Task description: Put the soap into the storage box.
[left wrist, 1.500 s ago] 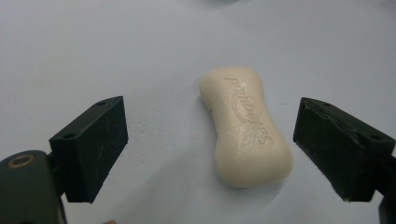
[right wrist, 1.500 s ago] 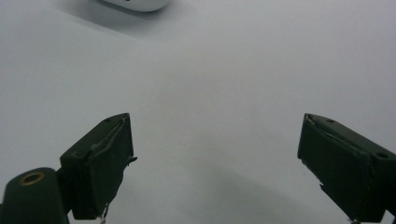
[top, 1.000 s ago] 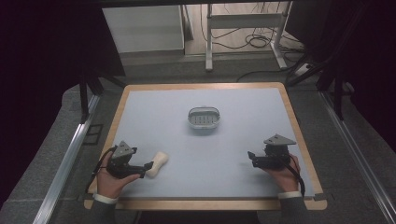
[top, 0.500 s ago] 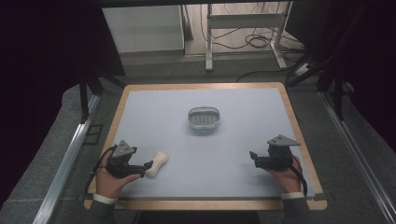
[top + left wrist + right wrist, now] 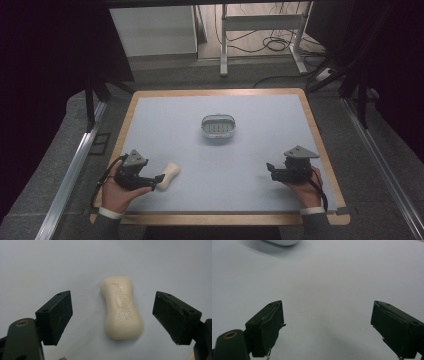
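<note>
- Holding a gripper in each hand at the near edge of the table (image 5: 150, 102), we have the left gripper (image 5: 158, 181) at the near left and the right gripper (image 5: 270, 171) at the near right, well apart from each other.
- In the left gripper view, our two black jaws stand on either side of a cream soap bar (image 5: 122, 308); they have just been closing in on it, but pale table shows on both sides between the pads and the soap, so nothing is gripped.
- The soap bar (image 5: 168, 175) lies flat on the light blue-grey table top with its waisted middle and embossed lettering facing up, its near end just between our left jaws and its far end pointing away toward the middle of the table.
- In the right gripper view, our jaws stand wide apart over bare table, with nothing between them.
- Farther off, near the middle of the table, sits a small oval soap dish (image 5: 218, 126) with a slotted inner tray, well apart from both grippers and from the soap; its pale rim (image 5: 280, 242) shows at the top edge of the right gripper view.
- Beyond the table's wooden far rim we see grey floor, a white cabinet (image 5: 152, 30) and the legs of a metal frame (image 5: 260, 22) with cables lying under it.
</note>
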Available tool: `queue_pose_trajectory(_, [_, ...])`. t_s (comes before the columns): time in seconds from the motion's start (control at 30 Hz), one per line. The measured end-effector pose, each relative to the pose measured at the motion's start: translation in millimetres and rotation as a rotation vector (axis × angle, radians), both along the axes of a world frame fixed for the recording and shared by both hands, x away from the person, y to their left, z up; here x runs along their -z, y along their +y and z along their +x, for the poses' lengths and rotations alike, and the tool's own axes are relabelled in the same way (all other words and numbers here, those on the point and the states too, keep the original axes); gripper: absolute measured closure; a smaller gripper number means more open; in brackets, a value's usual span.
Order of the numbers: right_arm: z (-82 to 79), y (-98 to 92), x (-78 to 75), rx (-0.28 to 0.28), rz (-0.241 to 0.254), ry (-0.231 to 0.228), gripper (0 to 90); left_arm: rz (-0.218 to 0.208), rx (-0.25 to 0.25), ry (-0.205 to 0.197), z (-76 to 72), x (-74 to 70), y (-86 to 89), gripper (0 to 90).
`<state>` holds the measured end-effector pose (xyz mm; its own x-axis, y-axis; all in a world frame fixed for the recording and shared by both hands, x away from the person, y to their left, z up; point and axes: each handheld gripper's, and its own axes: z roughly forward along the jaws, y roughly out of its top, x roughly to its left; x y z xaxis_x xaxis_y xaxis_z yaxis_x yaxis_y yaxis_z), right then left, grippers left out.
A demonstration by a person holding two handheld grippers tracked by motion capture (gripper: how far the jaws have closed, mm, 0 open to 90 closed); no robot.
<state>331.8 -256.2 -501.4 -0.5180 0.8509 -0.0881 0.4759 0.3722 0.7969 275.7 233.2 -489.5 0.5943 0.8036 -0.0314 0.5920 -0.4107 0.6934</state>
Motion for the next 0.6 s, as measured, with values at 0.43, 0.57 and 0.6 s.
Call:
queue_pose_trajectory(0.43, [-0.4,-2.8,1.4,0.028,-0.006,-0.022,11.6,0.081,0.041,0.122,14.5,4.7,-13.4,20.9])
queue_pose_trajectory(0.57, [-1.4,0.9,1.4,0.038,-0.053,-0.039,11.6,0.109,0.053,0.159,16.5,7.1,-15.5,21.0])
queue_pose_trajectory(0.6, [-1.4,0.9,1.4,0.038,-0.053,-0.039,11.6,0.110,0.057,0.164,16.6,7.8,-15.8,21.0])
